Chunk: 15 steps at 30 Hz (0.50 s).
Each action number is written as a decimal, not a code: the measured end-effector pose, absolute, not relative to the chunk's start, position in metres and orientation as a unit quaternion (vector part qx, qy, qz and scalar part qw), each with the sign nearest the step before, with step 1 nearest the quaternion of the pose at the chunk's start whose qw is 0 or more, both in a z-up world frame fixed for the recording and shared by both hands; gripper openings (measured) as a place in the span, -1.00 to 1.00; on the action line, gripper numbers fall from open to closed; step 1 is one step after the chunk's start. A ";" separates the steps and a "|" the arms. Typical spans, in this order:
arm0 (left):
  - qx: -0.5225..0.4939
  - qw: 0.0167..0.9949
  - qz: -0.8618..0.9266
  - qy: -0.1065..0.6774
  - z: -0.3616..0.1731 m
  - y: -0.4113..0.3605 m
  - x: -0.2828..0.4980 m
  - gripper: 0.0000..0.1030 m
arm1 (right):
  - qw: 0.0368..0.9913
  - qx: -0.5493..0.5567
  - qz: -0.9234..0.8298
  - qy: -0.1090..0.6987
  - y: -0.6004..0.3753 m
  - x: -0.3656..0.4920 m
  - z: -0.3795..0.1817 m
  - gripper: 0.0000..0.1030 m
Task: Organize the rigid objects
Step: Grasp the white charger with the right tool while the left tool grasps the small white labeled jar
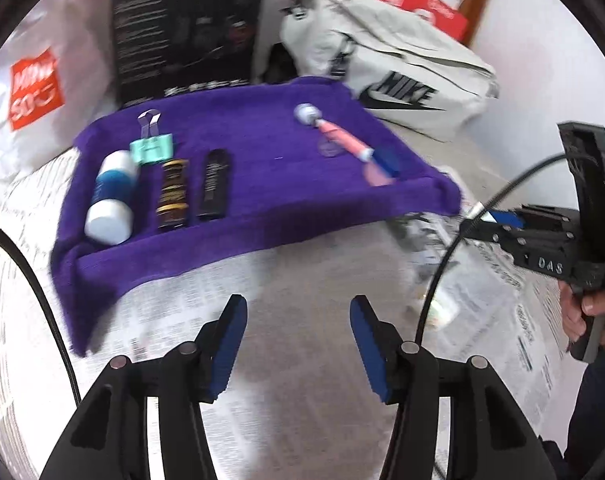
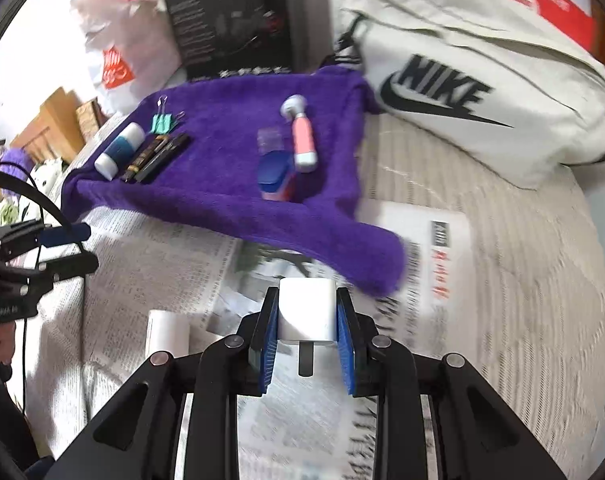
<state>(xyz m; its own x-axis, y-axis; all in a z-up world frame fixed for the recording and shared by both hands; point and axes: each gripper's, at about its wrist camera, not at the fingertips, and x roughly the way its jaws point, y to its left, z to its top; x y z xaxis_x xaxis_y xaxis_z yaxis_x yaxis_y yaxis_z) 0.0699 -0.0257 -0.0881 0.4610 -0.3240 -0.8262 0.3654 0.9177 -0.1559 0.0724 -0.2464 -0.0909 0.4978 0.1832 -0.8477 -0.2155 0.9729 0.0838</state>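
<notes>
A purple towel (image 1: 262, 168) (image 2: 222, 152) lies on the newspaper-covered surface. On it sit a white and blue bottle (image 1: 112, 196) (image 2: 120, 150), a teal binder clip (image 1: 150, 146) (image 2: 162, 120), two dark tubes (image 1: 173, 194) (image 2: 158, 158), a pink and white handheld device (image 1: 334, 132) (image 2: 302, 136) and a blue item (image 1: 386, 160) (image 2: 274, 172). My left gripper (image 1: 298, 344) is open and empty above the newspaper in front of the towel. My right gripper (image 2: 307, 320) is shut on a white charger plug (image 2: 307, 312), held above the newspaper before the towel's near corner.
A white Nike bag (image 1: 394, 72) (image 2: 462, 80) lies behind the towel on the right. A black box (image 1: 186, 24) (image 2: 230, 16), red boxes (image 1: 418, 4) and a white shopping bag (image 1: 34, 92) stand at the back. A white roll (image 2: 168, 332) lies on the newspaper.
</notes>
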 end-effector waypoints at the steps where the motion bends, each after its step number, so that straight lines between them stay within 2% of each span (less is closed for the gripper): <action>1: 0.025 0.853 -0.207 0.478 -0.088 -0.029 0.069 0.00 | 0.867 -0.014 0.110 0.486 -0.252 0.069 -0.089 -0.49; 10: 0.058 0.841 -0.258 0.472 -0.087 -0.065 0.058 0.00 | 0.875 0.001 0.069 0.480 -0.287 0.050 -0.080 -0.49; 15: 0.068 0.837 -0.276 0.467 -0.085 -0.077 0.053 0.08 | 0.879 0.011 0.059 0.473 -0.303 0.041 -0.073 -0.49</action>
